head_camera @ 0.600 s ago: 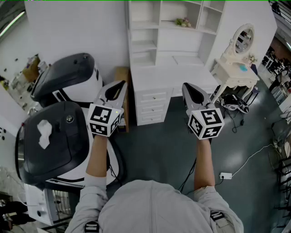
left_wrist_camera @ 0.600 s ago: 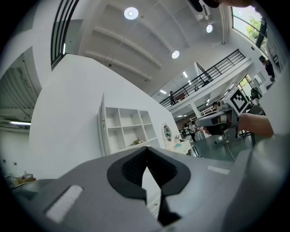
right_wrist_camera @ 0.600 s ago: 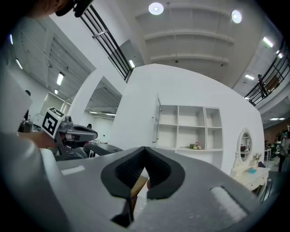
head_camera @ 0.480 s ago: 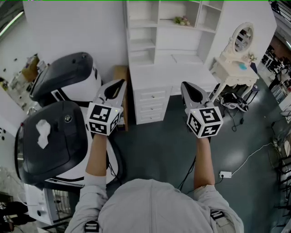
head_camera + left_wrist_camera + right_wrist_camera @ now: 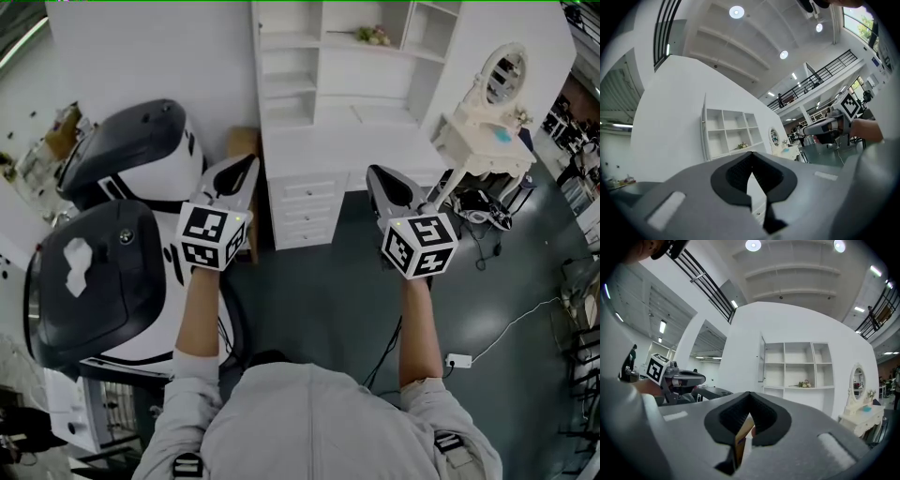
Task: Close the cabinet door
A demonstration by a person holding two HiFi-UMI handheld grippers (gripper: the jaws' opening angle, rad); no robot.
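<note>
- Left gripper [image 5: 247, 168]: left of centre in the head view, jaws pressed together and pinching nothing. In its own view only the far room shows through the slit below the pads.
- Right gripper [image 5: 377, 178]: right of centre, jaws likewise pressed together and empty. The brown sliver in its slit is background, not a held thing.
- White cabinet [image 5: 319, 141]: upper middle of the head view, with open shelves above and drawers below. It stands well apart from both grippers.
- Cabinet door [image 5: 761, 359]: I read the thin upright strip at the shelves' left edge as the door, standing open and seen edge-on. At this size I cannot be sure.
- Dressing table [image 5: 487, 131]: upper right, just beside the cabinet.
- Black-and-white machines [image 5: 103, 272]: left side of the head view.
- Change: over the last half second the cabinet and the machines have slid toward the left of the head view. Both grippers keep nearly the same places in the frame.
- Meaning: I judge that I am only re-aiming on the approach. Neither gripper touches the door, so the closing push is not yet begun.
</note>
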